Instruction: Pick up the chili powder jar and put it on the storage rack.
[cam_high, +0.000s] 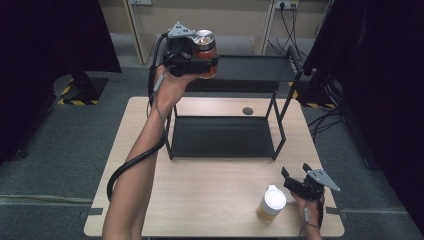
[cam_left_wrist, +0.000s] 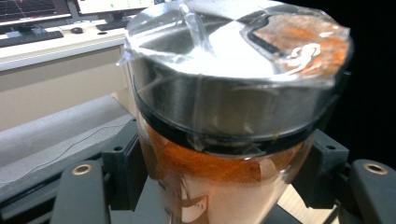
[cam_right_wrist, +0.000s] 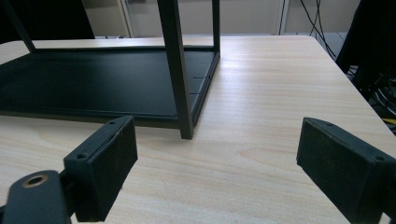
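My left gripper (cam_high: 202, 62) is raised at the level of the black rack's top shelf (cam_high: 255, 67), near its left end, and is shut on a glass jar (cam_high: 205, 50) of orange-brown contents with a metal lid. In the left gripper view the jar (cam_left_wrist: 224, 158) sits between the two black jaws, its shiny lid (cam_left_wrist: 224, 84) wrapped in clear film. My right gripper (cam_high: 295, 181) rests low over the table's front right, open, with nothing between its pads (cam_right_wrist: 112, 163). A white-lidded jar (cam_high: 271, 202) of yellowish contents stands just left of it.
The two-tier black metal rack (cam_high: 225, 135) stands on the middle of the wooden table (cam_high: 210, 200); its lower shelf (cam_right_wrist: 93, 84) and a front post (cam_right_wrist: 180, 74) lie ahead of the right gripper. A dark round hole (cam_high: 247, 111) marks the tabletop behind. Cables run along the floor at right.
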